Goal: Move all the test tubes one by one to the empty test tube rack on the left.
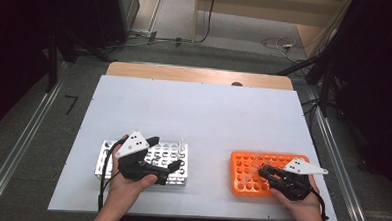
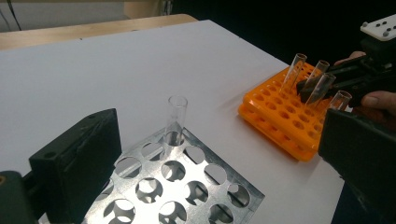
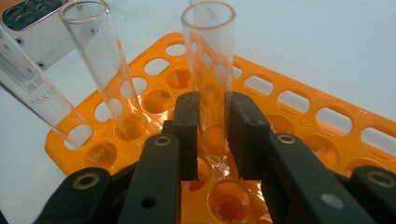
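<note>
Glass tube (image 3: 208, 70), pinched between right gripper (image 3: 212, 135) jaws over orange rack (image 3: 299, 107), may crack if squeezed harder; left gripper (image 2: 210, 154) jaws spread.

Left gripper (image 1: 174, 164): jaws wide apart, nothing between them, hand (image 1: 125, 185) gripping from below. Right gripper (image 3: 212, 135): jaws clamped on a clear tube, angled toward the left gripper.

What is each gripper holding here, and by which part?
The right gripper is shut on a test tube, its fingers clamping the lower part above the orange rack. The left gripper is open, holding nothing.
</note>
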`<state>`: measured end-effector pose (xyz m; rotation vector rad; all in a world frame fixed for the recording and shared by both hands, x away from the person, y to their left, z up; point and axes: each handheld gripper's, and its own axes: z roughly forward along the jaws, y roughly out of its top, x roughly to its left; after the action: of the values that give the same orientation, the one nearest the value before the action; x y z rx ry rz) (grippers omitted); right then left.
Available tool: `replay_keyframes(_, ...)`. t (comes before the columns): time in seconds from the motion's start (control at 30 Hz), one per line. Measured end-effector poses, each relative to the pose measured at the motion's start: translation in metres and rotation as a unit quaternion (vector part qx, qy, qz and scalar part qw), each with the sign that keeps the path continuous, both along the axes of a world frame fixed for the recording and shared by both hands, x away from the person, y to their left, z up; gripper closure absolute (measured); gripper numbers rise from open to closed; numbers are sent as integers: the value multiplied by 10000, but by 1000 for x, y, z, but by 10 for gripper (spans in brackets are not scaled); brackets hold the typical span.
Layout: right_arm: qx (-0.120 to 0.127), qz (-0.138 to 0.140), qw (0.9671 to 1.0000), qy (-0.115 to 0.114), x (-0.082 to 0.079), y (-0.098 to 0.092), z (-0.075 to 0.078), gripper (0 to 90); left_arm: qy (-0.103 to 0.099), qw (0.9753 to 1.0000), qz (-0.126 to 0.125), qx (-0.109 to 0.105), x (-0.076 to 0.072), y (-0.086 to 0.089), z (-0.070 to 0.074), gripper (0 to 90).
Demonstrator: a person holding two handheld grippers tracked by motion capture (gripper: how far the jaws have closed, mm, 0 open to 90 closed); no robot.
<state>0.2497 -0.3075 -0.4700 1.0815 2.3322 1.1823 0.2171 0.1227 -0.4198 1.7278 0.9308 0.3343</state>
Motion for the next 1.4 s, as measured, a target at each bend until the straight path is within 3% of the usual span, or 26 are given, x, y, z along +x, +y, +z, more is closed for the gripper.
replay_keyframes(0.3, 24, -120, 9999, 18, 1, -1, 5, 739, -9, 10000, -13, 13, 0, -1, 0, 0)
replay_keyframes(0.67, 378, -140, 9991, -109, -3, -7, 29, 740, -13, 10000, -48, -8, -1, -4, 0, 0)
replay_keyframes(1.1, 531, -150, 9972, -513, -14, -5, 64, 740, -16, 9999, -116, 23, -2, -7, 1, 0)
replay_keyframes(1.4, 679, 109, 9950, -729, -22, 11, 84, 740, -46, 9997, -229, 41, -4, -13, 4, 1)
